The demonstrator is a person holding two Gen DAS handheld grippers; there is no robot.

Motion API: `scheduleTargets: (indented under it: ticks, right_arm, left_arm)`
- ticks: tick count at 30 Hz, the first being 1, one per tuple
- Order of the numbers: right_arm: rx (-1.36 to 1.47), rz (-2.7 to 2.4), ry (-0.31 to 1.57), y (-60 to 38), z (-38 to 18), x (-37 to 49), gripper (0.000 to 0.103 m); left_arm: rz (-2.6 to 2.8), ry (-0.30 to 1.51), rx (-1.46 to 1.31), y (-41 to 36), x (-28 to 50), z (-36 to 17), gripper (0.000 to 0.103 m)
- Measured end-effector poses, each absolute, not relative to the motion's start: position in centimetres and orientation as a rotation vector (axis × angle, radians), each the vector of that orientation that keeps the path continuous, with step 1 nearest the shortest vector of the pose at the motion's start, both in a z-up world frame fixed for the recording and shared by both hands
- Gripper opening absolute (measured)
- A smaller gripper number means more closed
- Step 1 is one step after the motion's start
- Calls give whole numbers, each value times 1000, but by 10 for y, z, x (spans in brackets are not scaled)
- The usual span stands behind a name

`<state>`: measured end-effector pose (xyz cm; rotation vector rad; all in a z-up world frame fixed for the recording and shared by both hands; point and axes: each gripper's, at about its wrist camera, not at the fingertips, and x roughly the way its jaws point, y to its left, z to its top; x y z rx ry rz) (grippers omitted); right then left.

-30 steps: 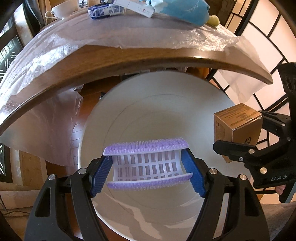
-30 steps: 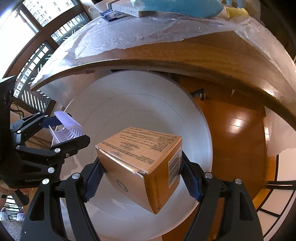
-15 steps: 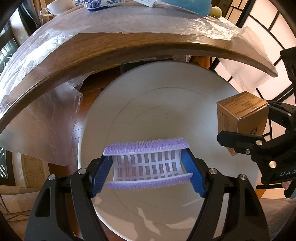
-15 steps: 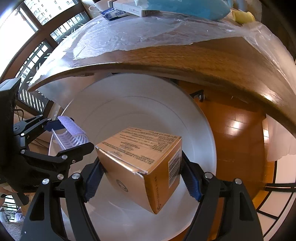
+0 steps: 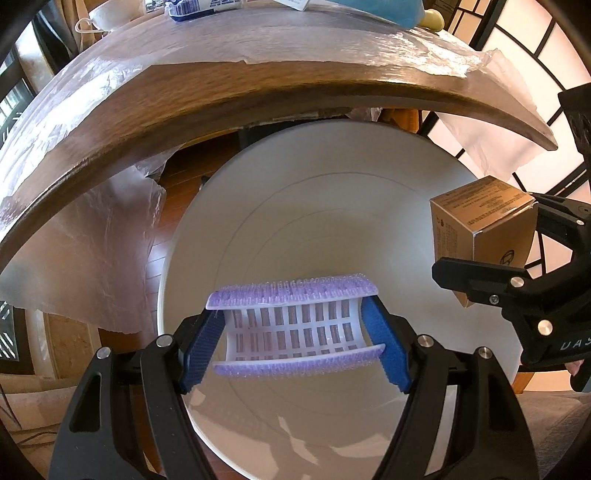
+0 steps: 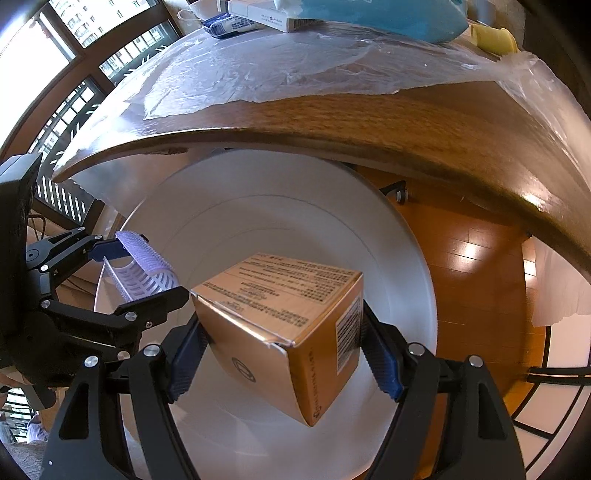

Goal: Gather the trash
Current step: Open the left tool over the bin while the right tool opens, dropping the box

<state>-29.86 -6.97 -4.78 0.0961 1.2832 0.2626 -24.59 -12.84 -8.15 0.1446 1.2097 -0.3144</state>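
My left gripper point(image 5: 293, 338) is shut on a white slotted plastic piece with purple bristled edges point(image 5: 293, 326), held over the open mouth of a white round bin point(image 5: 258, 206). My right gripper point(image 6: 282, 347) is shut on a tan cardboard box point(image 6: 280, 314) with printed text and a barcode, also above the white bin point(image 6: 280, 206). In the left wrist view the box point(image 5: 480, 218) and the right gripper point(image 5: 509, 273) show at the right. The right wrist view has the plastic piece point(image 6: 144, 266) and the left gripper point(image 6: 122, 273) at the left.
A wooden table edge point(image 5: 258, 99) arches just beyond the bin, covered with clear plastic film point(image 6: 240, 74). On it lie a blue bag point(image 6: 388, 14), a white carton point(image 6: 273, 14), a blue-white packet point(image 5: 210, 5) and a cup point(image 5: 107, 16). Wooden floor point(image 6: 476, 280) lies right of the bin.
In the left wrist view the table edge and the items on it have slid upward and the bin looks lower. Both grips are unchanged.
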Motion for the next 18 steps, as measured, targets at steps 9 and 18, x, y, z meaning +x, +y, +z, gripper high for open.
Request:
scheduleTargets:
  ticks: [9, 18]
  right_arm:
    - [100, 260, 1282, -70, -46, -297, 75]
    - [99, 257, 1284, -69, -44, -295, 75]
  left_arm:
    - [-324, 1209, 153, -129, -245, -79, 76]
    - [-328, 1211, 158, -130, -245, -80, 76]
